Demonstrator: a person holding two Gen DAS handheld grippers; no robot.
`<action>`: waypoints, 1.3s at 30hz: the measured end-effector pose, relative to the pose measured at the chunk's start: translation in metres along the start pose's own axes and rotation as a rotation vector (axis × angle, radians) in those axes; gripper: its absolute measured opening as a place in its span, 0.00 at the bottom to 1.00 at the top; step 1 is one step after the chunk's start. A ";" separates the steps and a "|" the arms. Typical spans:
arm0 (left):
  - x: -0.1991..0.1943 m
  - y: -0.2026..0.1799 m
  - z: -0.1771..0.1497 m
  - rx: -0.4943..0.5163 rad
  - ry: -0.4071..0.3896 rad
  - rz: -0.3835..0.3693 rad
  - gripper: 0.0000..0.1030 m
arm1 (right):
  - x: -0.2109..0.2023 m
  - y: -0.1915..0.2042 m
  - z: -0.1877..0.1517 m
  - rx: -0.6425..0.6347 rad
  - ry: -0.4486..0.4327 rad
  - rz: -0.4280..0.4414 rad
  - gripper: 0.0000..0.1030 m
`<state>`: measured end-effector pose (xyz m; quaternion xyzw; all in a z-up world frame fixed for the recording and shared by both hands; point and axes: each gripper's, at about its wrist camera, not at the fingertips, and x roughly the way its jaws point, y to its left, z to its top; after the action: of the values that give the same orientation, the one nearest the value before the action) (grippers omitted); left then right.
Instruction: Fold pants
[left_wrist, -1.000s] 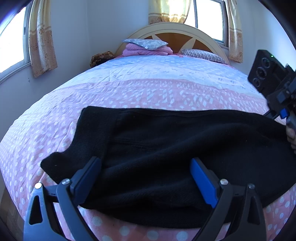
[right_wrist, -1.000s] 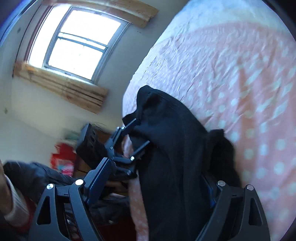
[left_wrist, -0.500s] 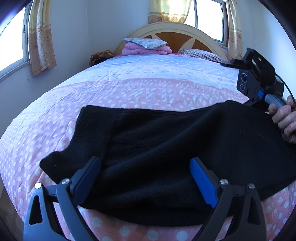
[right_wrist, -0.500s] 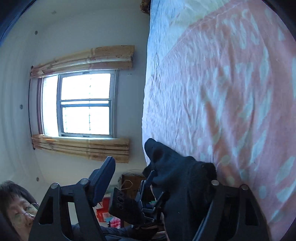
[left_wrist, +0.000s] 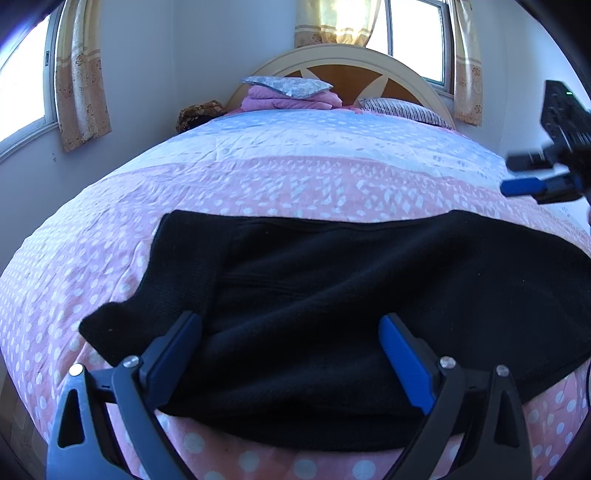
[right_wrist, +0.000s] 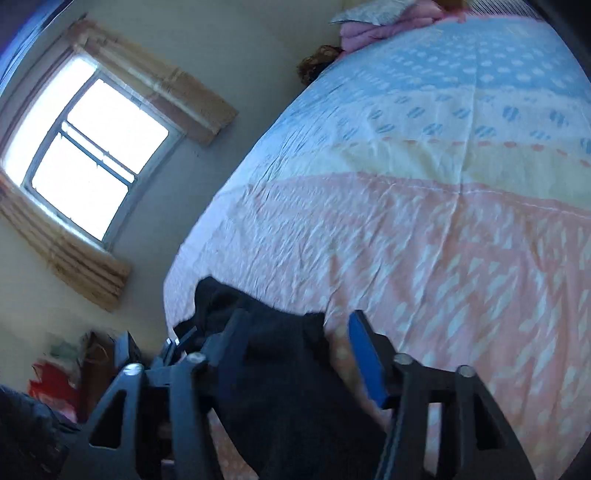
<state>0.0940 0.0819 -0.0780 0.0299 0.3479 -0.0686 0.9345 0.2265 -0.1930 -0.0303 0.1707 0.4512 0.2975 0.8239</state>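
The black pants (left_wrist: 332, 295) lie folded across the near end of the bed, long side running left to right. My left gripper (left_wrist: 290, 332) is open, its fingers wide apart over the near edge of the pants, holding nothing. My right gripper (right_wrist: 295, 328) is open above the right end of the pants (right_wrist: 280, 369), with no cloth between its fingers. It also shows in the left wrist view (left_wrist: 524, 186) at the far right, raised above the bed.
The bed has a pink and blue dotted cover (left_wrist: 295, 173). Folded pink cloth and pillows (left_wrist: 288, 94) lie by the headboard (left_wrist: 351, 62). Windows with curtains (right_wrist: 85, 158) are on the walls. Clutter (right_wrist: 55, 376) stands on the floor beside the bed.
My right gripper carried the pant end leftward over the rest, let it go and rose away to the right. The pants now lie shorter. My left gripper has not moved.
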 end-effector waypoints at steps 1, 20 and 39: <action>0.000 0.000 0.000 0.001 0.001 -0.002 0.96 | 0.005 0.016 -0.012 -0.050 0.008 -0.050 0.37; -0.028 0.039 0.040 -0.012 -0.032 0.091 0.96 | -0.040 0.057 -0.168 -0.002 -0.229 -0.419 0.37; -0.020 0.064 0.054 -0.005 -0.006 0.179 0.98 | 0.013 0.123 -0.147 -0.174 -0.196 -0.323 0.39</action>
<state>0.1237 0.1421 -0.0232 0.0582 0.3411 0.0161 0.9381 0.0666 -0.0884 -0.0492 0.0525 0.3631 0.1815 0.9124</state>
